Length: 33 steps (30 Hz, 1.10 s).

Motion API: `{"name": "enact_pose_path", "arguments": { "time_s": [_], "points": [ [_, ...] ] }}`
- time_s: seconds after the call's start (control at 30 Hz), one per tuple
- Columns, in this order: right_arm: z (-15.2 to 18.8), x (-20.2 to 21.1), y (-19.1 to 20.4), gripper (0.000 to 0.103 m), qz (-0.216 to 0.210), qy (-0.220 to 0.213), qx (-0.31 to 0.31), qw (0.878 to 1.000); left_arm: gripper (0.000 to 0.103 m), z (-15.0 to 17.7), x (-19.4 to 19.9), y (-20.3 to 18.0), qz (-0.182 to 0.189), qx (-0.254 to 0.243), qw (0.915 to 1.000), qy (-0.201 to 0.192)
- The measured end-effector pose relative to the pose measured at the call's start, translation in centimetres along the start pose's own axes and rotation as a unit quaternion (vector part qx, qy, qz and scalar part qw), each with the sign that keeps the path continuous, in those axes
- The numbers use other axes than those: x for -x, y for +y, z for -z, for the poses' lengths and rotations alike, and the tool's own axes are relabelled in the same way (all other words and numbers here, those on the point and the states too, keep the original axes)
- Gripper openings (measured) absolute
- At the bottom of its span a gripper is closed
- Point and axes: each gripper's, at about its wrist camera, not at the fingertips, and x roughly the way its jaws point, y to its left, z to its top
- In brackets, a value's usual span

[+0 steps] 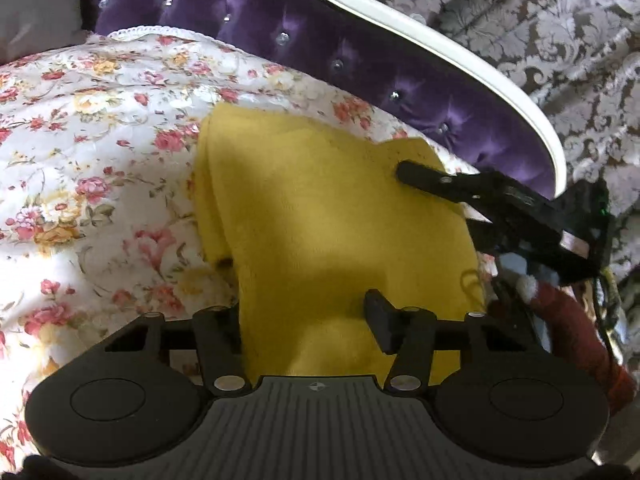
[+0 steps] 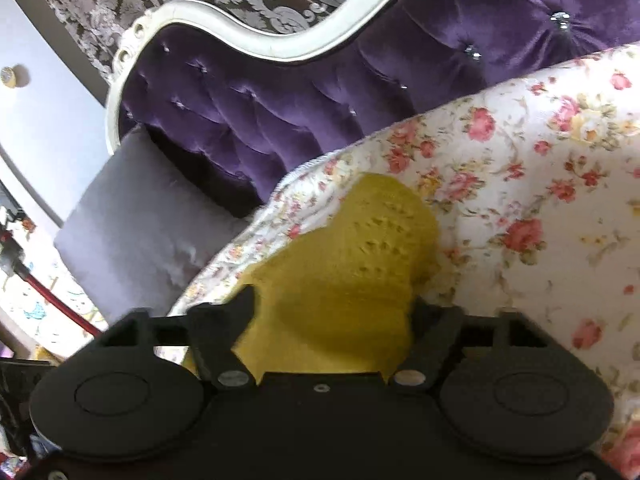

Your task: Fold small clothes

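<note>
While the yellow knit garment (image 1: 320, 216) lies on the floral bedspread (image 1: 100, 152) by the purple headboard (image 1: 280, 40), left hand-held gripper (image 1: 308, 320) sits wide open over its near edge. Right hand-held gripper (image 2: 332, 312): also spread, cloth between fingers; grip can't be told.

Around the yellow garment (image 1: 320, 216) the floral bedspread (image 1: 80, 168) lies open on the left side, while behind it the purple tufted headboard (image 1: 280, 24) rises close, the right tool (image 1: 416, 178) crosses its far right corner, and a grey cushion (image 2: 136, 232) fills the bedspread's far end.
</note>
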Motion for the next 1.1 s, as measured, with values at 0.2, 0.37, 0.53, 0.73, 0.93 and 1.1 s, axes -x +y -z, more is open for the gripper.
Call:
{"name": "enact_pose_path", "arguments": {
  "time_s": [0.2,0.37,0.53,0.73,0.93,1.1],
  "points": [
    [0.4,1.3,0.1,0.044,0.029,-0.01,-0.016,0.999,0.012,0.1,0.3,-0.6,0.021,0.003,0.9997,0.009],
    [1.3,3.5,1.8,0.043,0.046,-0.003,-0.016,0.999,0.012,1.3,2.8,-2.0,0.041,0.012,0.9988,0.022],
    [4.4,7.1,3.6,0.043,0.062,0.023,-0.007,0.998,0.012,5.3,6.8,-5.4,0.06,0.001,0.997,0.048],
    [9.4,12.4,5.5,0.043,0.072,0.054,0.0,0.996,0.012,11.6,11.6,-9.5,0.076,0.018,0.994,0.077],
    [12.8,15.6,7.7,0.049,0.085,0.069,0.043,0.993,0.013,16.6,14.9,-11.3,0.04,0.009,0.996,0.079],
    [13.7,17.4,7.5,0.071,0.159,0.027,0.083,0.983,0.018,19.5,16.6,-10.9,-0.009,0.008,0.9976,0.068]
  ]
}}
